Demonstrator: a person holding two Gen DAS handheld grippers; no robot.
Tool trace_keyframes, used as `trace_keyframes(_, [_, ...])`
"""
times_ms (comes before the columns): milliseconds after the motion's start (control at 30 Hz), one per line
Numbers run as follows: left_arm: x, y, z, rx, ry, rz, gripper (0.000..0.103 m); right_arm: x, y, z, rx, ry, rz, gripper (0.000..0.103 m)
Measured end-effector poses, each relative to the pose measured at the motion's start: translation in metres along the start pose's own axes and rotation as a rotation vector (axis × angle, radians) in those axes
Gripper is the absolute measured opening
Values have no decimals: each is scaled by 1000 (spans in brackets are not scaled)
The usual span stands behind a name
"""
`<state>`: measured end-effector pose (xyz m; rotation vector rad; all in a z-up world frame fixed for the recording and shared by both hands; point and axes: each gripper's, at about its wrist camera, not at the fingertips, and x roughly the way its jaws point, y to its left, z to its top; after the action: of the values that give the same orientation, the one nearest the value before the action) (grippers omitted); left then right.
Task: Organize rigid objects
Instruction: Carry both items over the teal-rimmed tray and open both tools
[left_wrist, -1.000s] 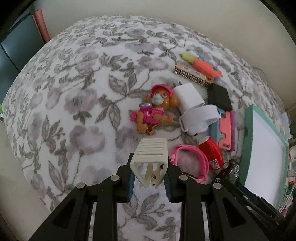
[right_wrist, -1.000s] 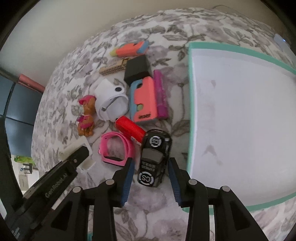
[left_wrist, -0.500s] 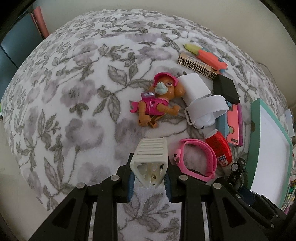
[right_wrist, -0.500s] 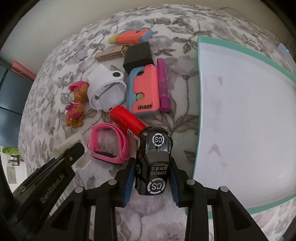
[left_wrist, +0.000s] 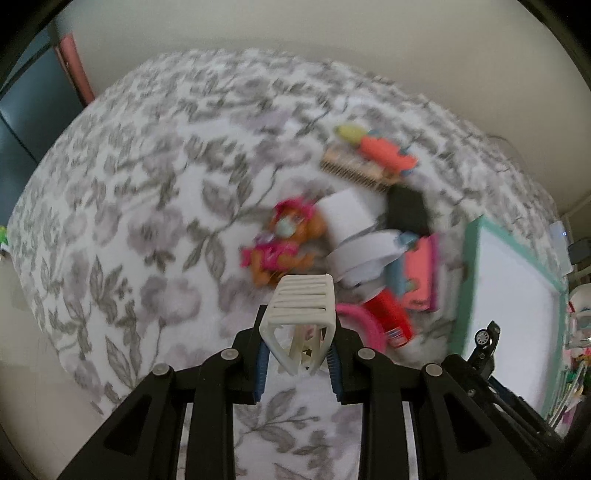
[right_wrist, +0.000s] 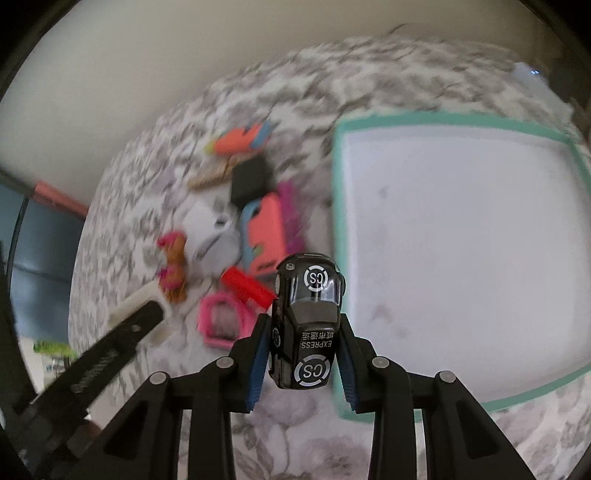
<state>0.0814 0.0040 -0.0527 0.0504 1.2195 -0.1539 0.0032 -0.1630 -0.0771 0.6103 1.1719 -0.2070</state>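
Note:
My left gripper (left_wrist: 297, 352) is shut on a cream slatted plastic piece (left_wrist: 301, 315) and holds it above the floral blanket (left_wrist: 129, 206). My right gripper (right_wrist: 303, 350) is shut on a black toy car (right_wrist: 306, 325) marked "CS EXPRESS", lifted beside the left edge of the white tray with a teal rim (right_wrist: 338, 229). The tray also shows in the left wrist view (left_wrist: 471, 277), with the car (left_wrist: 485, 347) in front of it. The left gripper and its cream piece (right_wrist: 136, 299) show at the left of the right wrist view.
A pile of objects lies left of the tray: a pink dog figure (left_wrist: 284, 240), a white roll (left_wrist: 364, 254), a pink bracelet (right_wrist: 221, 321), a red tube (right_wrist: 247, 288), a coral phone case (right_wrist: 264, 232), a black box (right_wrist: 251, 181), an orange toy (right_wrist: 240, 140).
My right gripper has closed on the black car and lifted it off the blanket toward the tray's edge. My left gripper has risen with the cream piece; both views are blurred by motion.

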Motion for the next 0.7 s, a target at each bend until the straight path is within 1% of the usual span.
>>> trace_keyframes(100, [-11, -18, 7, 22, -25, -21, 28, -14, -15, 6, 49, -57, -38, 36])
trace_keyframes(200, [-19, -49, 11, 62, -52, -38, 28, -29, -37, 11, 96, -128, -145, 36])
trace_keyframes(367, [-23, -94, 8, 139, -70, -54, 28, -44, -80, 16, 205, -191, -272, 36])
trace_keyframes(467, [-24, -119, 6, 172, -81, -72, 28, -51, -100, 18, 240, -217, -351, 36])
trace_keyframes(567, [-23, -142, 4, 196, -83, -97, 28, -60, -116, 21, 261, -253, -405, 36])
trace_keyframes(700, [-14, -169, 1, 214, -64, -129, 28, -65, -130, 24, 281, -293, -460, 36])
